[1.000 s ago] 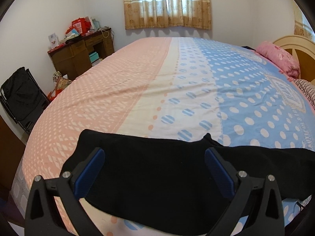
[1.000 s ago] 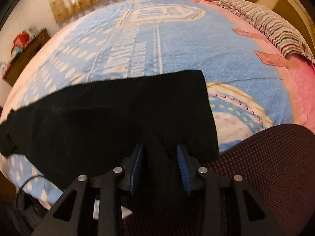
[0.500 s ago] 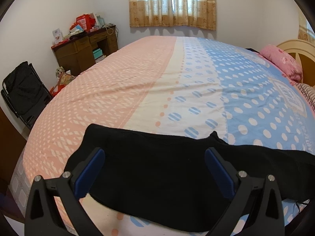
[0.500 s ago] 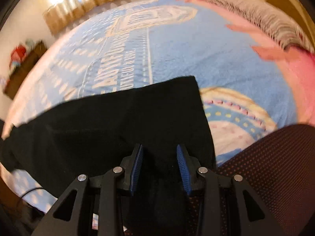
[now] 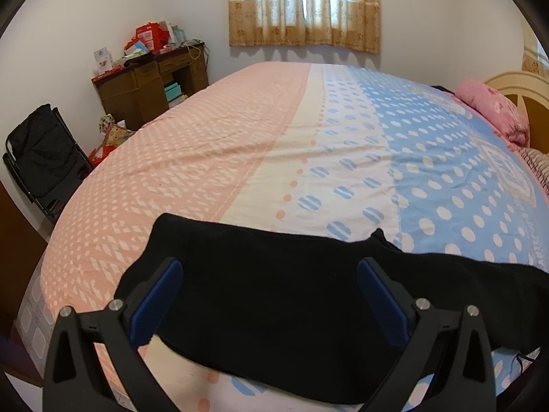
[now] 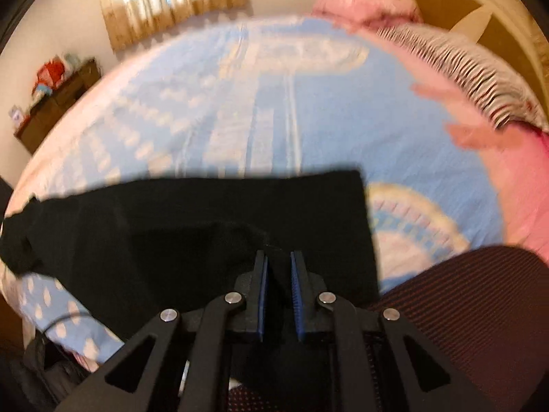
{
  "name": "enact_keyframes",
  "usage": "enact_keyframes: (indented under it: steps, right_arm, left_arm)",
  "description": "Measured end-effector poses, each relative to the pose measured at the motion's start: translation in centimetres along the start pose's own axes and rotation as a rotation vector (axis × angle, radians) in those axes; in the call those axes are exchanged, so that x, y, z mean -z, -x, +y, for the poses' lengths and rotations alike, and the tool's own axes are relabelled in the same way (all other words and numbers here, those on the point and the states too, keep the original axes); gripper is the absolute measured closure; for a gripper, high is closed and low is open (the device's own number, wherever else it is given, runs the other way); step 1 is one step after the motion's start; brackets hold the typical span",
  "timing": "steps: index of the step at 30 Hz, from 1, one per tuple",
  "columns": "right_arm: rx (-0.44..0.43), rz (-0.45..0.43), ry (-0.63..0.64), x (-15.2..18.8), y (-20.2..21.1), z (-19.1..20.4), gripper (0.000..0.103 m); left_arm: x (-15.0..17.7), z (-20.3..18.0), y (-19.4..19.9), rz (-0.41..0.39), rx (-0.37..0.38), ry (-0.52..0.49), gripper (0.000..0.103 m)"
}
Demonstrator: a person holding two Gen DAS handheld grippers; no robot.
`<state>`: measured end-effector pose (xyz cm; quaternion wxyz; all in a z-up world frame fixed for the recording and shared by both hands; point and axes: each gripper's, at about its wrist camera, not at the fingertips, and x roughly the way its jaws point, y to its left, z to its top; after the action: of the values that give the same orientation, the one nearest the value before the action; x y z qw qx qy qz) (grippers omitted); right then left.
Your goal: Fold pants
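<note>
Black pants [image 5: 274,288] lie flat along the near edge of the bed, stretching left to right. My left gripper [image 5: 271,278] is open wide and empty, hovering above the pants' left end. In the right wrist view the pants [image 6: 192,226] span the near bed edge. My right gripper [image 6: 278,261] has closed on a raised fold of the black fabric at the near edge of the pants' right end. The right view is blurred by motion.
The bed has a pink, cream and blue dotted cover [image 5: 308,158]. A pink pillow [image 5: 494,110] and headboard lie at the right. A wooden desk [image 5: 147,86] and a black folding chair [image 5: 41,158] stand at the left wall. A dark red mesh surface [image 6: 480,309] lies near right.
My right gripper's jaws have narrowed from partly open to pinching the pants fabric, and it has moved. The left gripper has lifted back slightly and stays open.
</note>
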<state>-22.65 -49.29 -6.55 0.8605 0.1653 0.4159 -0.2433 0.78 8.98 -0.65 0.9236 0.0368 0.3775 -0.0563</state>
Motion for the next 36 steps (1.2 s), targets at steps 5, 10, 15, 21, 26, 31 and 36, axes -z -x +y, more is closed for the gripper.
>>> enact_keyframes:
  steps: [5, 10, 15, 21, 26, 31, 36]
  right_arm:
    - [0.080, -0.129, 0.047, -2.6, 2.6, -0.3, 0.090]
    - [0.198, -0.101, 0.080, -4.3, -1.6, -1.1, 0.090]
    - [0.262, 0.035, 0.095, -3.6, -6.2, -2.3, 0.071]
    - [0.172, -0.192, -0.269, -4.2, 0.7, -8.1, 0.063]
    - [0.125, -0.240, -0.231, -3.0, 4.2, -5.9, 0.063]
    - [0.023, -0.100, -0.111, -0.7, 0.5, -1.1, 0.063]
    - [0.137, 0.112, -0.032, 1.2, -4.0, 2.2, 0.063]
  left_arm:
    - [0.0, 0.1, 0.1, -0.007, -0.008, 0.011, 0.000]
    - [0.0, -0.1, 0.1, -0.002, -0.008, 0.009, 0.000]
    - [-0.1, 0.1, 0.0, -0.009, -0.033, -0.005, 0.000]
    - [0.2, 0.4, -0.6, 0.001, -0.026, 0.005, 0.000]
    - [0.7, 0.2, -1.3, 0.014, -0.020, -0.007, 0.000]
    - [0.9, 0.4, -1.3, 0.014, -0.011, -0.005, 0.000]
    - [1.7, 2.3, -1.3, -0.013, -0.136, -0.051, 0.000]
